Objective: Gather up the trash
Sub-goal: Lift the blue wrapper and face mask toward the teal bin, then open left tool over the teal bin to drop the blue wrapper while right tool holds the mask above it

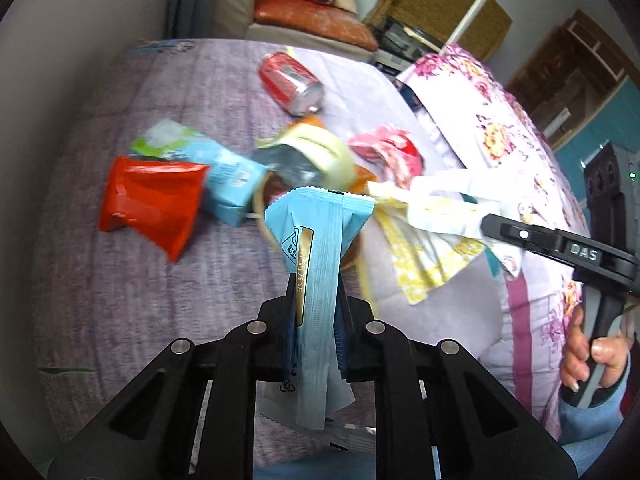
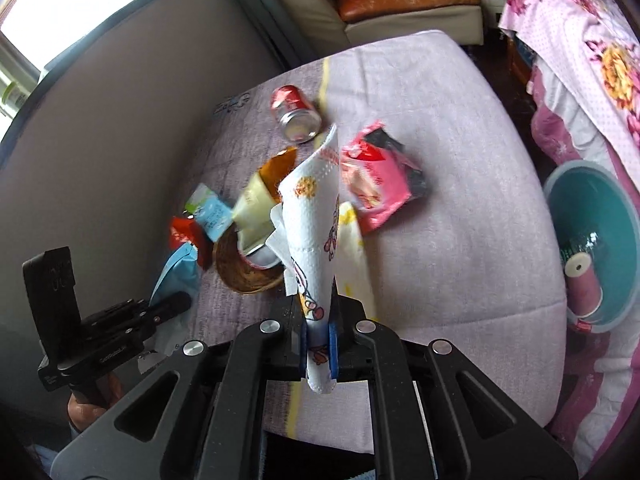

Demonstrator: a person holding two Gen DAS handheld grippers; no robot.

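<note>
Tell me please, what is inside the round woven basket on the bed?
In the woven basket the lower end of a yellow wrapper with a silver lining is visible. The printed napkin held by the right gripper covers the basket's right side, so anything there is hidden.

Left wrist view, clock directions from the basket [image 1: 264,200] w/ tape roll [image 1: 320,152] lying on it: can [image 1: 292,84] on its side on the bed [image 1: 120,300] at 12, well apart. Two snack bags [image 1: 152,204] at 9, overlapping, just beside basket. Crumpled wrapper [image 1: 388,152] at 2. Folded quilt [image 1: 500,128] at 3, along bed's edge. Sofa [image 1: 312,20] beyond bed at 12.

Left hand-held gripper [image 1: 316,304] at 6, clamped on a sachet [image 1: 320,240] standing up betw. the pads. Right hand-held gripper [image 1: 486,226] at 3-4, nipping a paper napkin [image 1: 440,208] above the bed.

Right wrist view: basin [image 2: 560,200] at 3 of bed, off the mattress, spool [image 2: 584,280] inside.
</note>
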